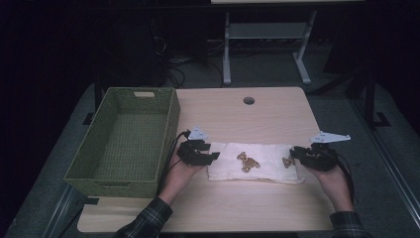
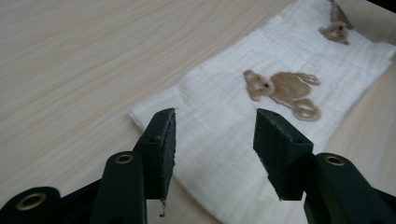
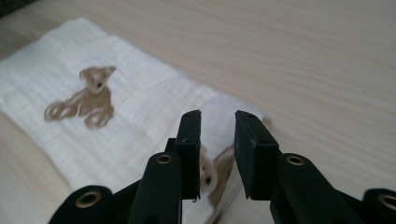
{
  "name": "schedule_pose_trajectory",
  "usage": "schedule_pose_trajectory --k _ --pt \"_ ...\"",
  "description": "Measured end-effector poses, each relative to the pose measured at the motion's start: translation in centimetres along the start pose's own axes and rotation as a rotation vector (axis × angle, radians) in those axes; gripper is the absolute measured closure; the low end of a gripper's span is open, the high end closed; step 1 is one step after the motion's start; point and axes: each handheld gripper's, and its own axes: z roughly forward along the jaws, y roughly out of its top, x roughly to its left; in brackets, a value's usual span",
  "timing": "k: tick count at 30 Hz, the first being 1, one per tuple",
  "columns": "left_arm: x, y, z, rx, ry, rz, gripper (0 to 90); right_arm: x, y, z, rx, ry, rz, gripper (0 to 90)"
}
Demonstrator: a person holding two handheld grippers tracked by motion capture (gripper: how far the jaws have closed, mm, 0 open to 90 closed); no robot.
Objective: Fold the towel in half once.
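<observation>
**Both grippers at the cloth's ends**

The white bear-print cloth [image 1: 253, 168] lay folded just right of the green basket [image 1: 124, 144]. The left gripper [image 2: 212, 135] hovered wide apart over its left end; the right gripper [image 3: 217, 140], narrowly parted, straddled its right edge.

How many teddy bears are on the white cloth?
2. One teddy bear sits mid-cloth; another bear is at its end by the right gripper. Folds may hide more.
</observation>
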Motion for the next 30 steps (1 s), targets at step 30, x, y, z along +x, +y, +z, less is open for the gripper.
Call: schedule_pose_trajectory --k 30 --pt "2.8 2.9 6.4 0.028 0.051 0.010 39.5 4.1 1.2 4.5 0.098 0.131 -0.059 89.9"
